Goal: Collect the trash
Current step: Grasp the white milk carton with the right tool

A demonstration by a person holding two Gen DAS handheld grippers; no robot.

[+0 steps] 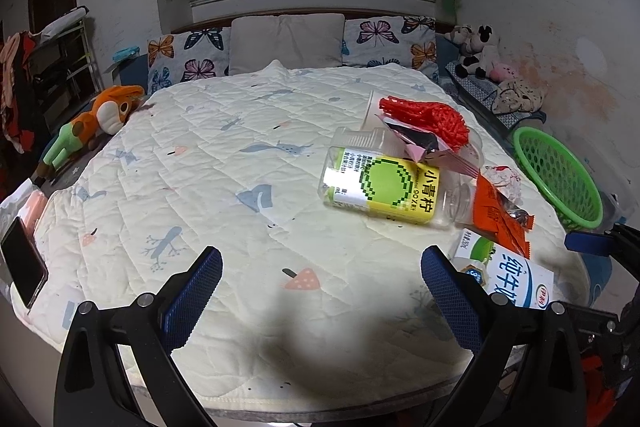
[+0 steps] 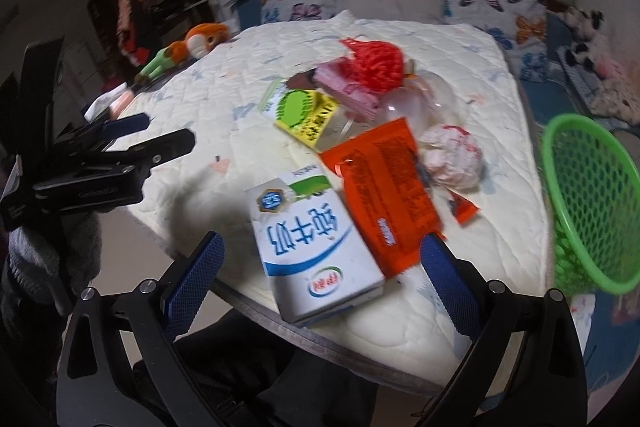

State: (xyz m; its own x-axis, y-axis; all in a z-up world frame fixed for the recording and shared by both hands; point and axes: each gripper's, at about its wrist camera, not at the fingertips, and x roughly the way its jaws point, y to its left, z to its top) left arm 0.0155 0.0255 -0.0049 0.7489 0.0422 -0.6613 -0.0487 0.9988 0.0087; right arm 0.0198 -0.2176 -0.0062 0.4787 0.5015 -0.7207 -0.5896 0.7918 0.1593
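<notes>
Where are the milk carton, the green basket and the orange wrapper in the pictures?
milk carton (image 2: 316, 251): right wrist view, on its white top face with blue writing.
green basket (image 2: 592, 195): right wrist view, on its mesh inner wall.
orange wrapper (image 2: 386, 183): right wrist view, on its flat printed face.

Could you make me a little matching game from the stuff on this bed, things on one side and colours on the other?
Things:
1. basket
2. milk carton
3. net
4. flat wrapper

Colours:
A. orange
B. white and blue
C. green
D. red

Pairs: 1-C, 2-B, 3-D, 4-A
</notes>
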